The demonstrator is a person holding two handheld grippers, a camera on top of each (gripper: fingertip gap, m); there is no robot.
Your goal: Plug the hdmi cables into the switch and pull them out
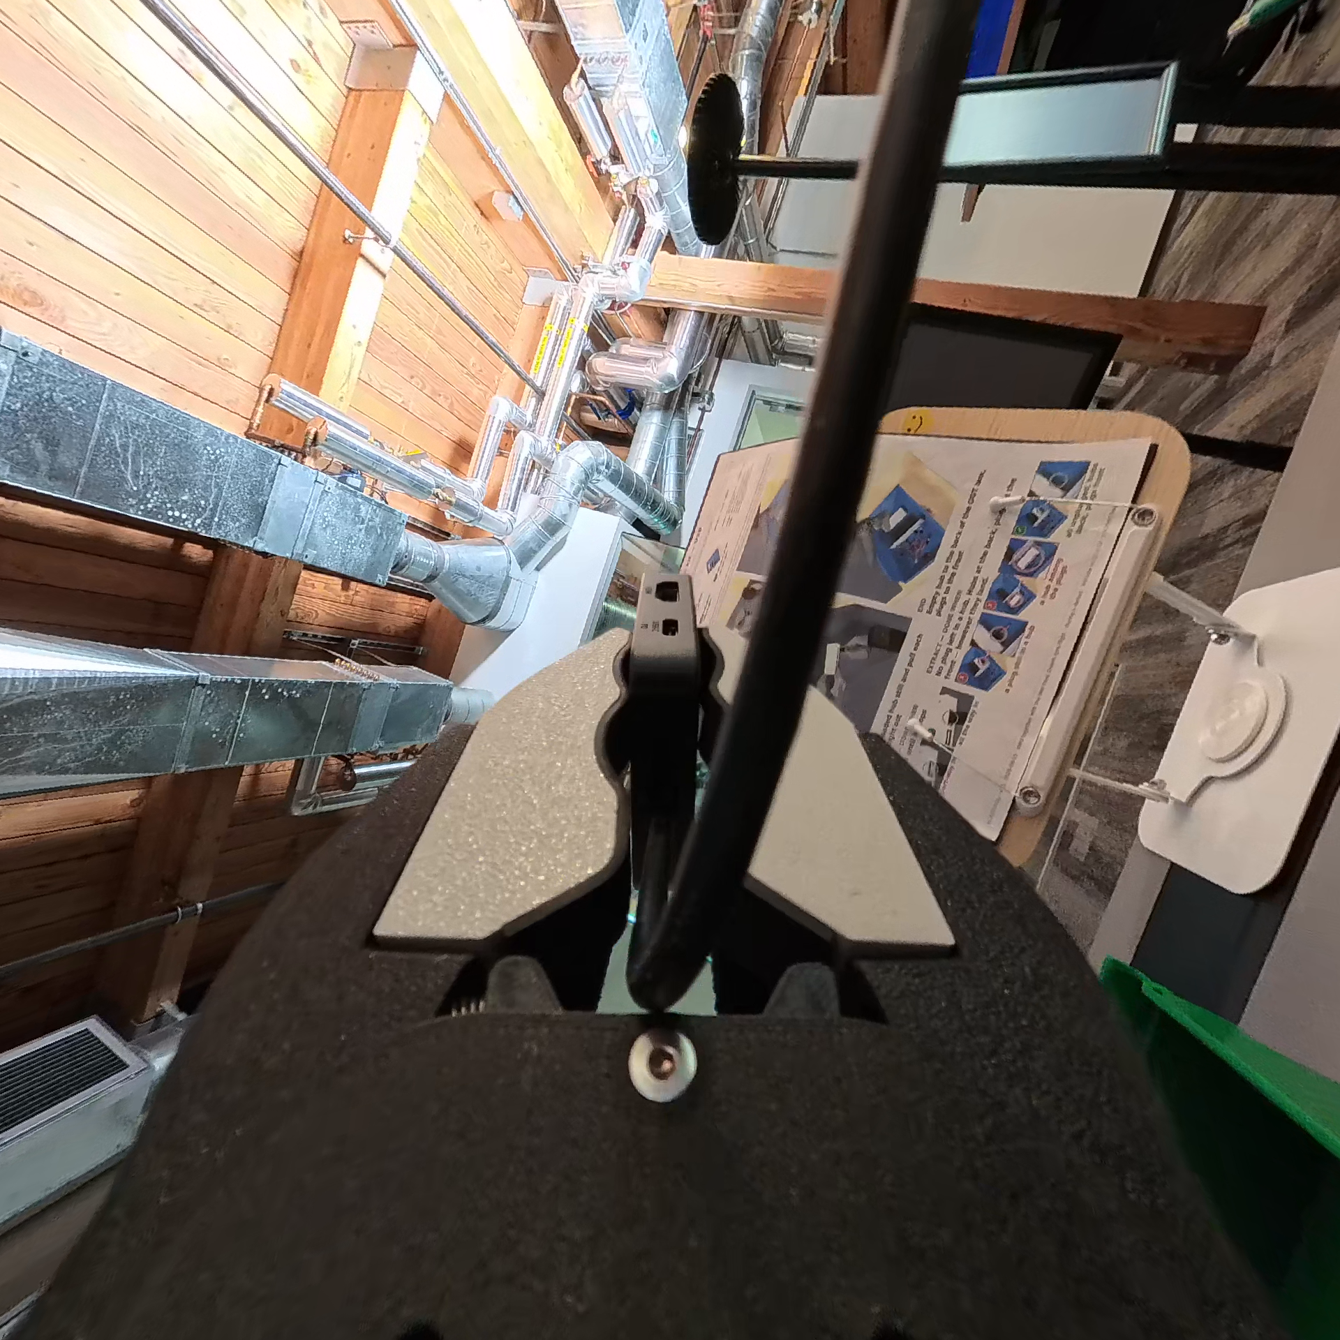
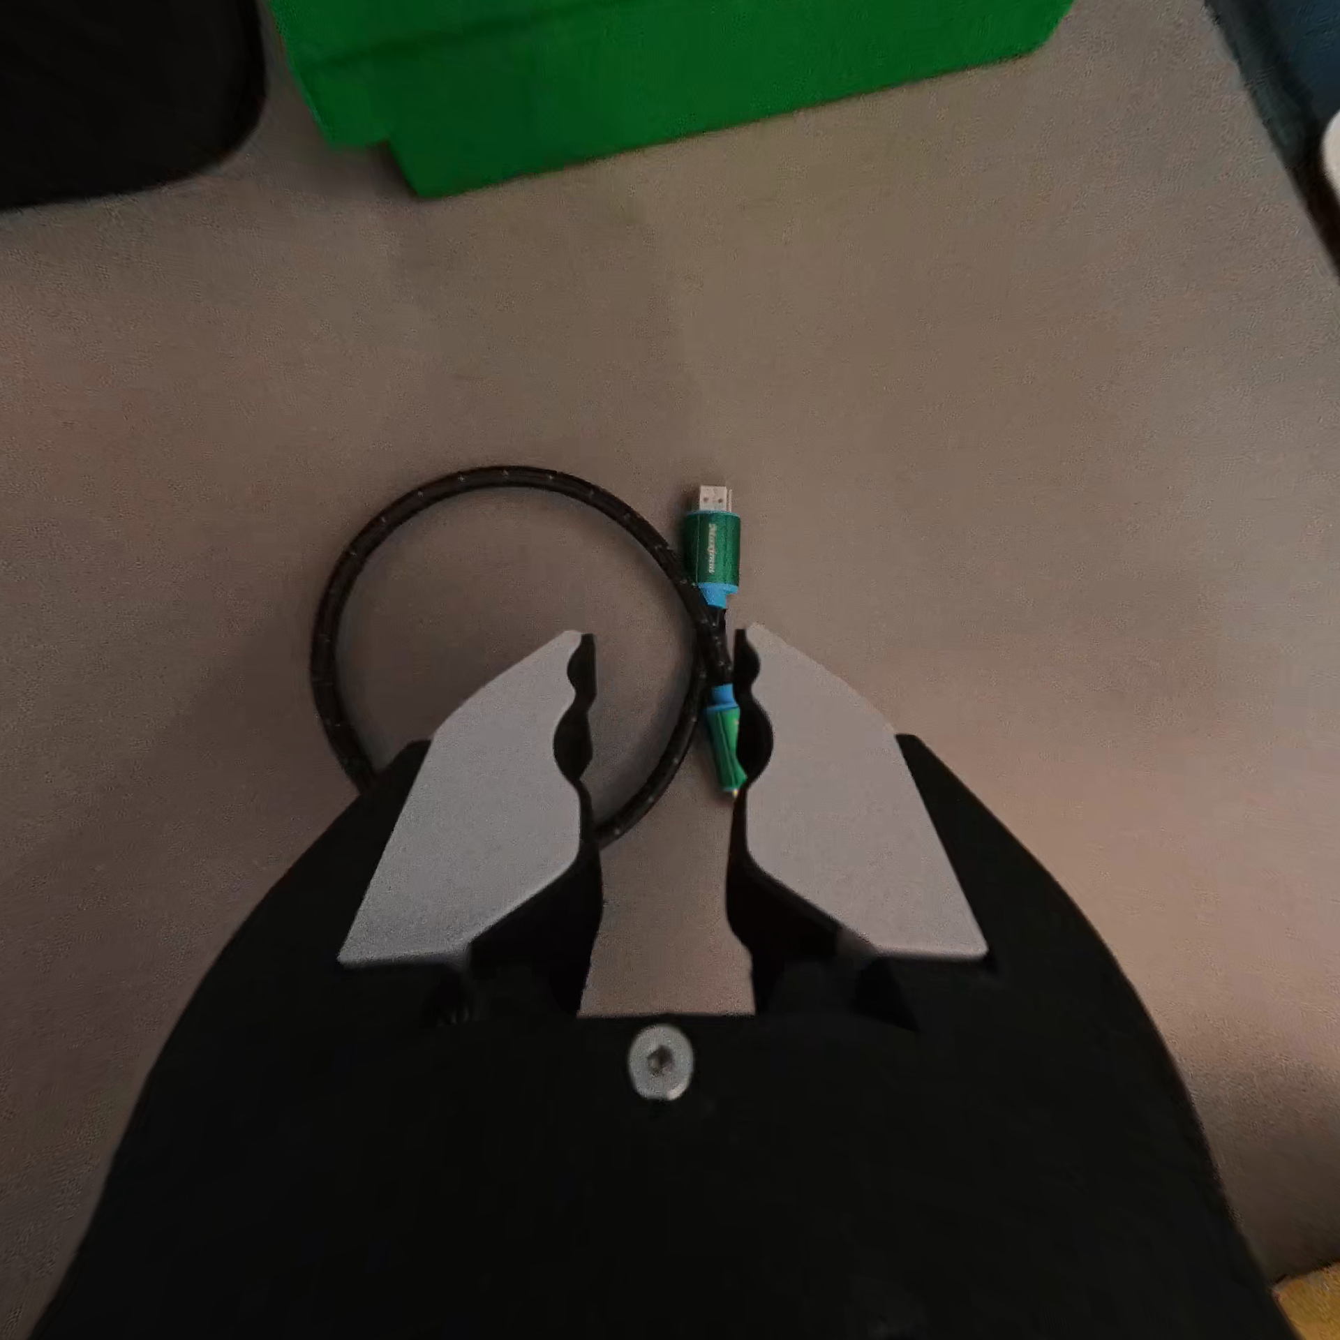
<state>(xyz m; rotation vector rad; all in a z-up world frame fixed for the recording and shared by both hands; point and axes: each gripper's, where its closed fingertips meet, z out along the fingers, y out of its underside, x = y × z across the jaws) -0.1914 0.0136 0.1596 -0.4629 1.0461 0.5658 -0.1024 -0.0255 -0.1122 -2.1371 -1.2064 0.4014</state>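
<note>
In the left wrist view my left gripper (image 1: 663,652) is shut on a black HDMI switch (image 1: 663,674), held edge-on and raised towards the ceiling. Small ports show on its far end. A thick black cable (image 1: 819,406) loops from behind the switch and runs up out of the frame. In the right wrist view my right gripper (image 2: 663,642) is open and empty above a grey table (image 2: 943,435). A short braided HDMI cable (image 2: 464,493) lies coiled under it. One green plug (image 2: 712,544) lies just past the fingertips. The other green plug (image 2: 726,747) lies beside the right finger.
A green bin (image 2: 652,80) stands at the far side of the table; its corner shows in the left wrist view (image 1: 1233,1131). A dark object (image 2: 109,94) sits at the far left. An instruction board (image 1: 979,616) on a white stand (image 1: 1233,725) stands beyond the switch. Tip to tip, the grippers are about 30 cm apart.
</note>
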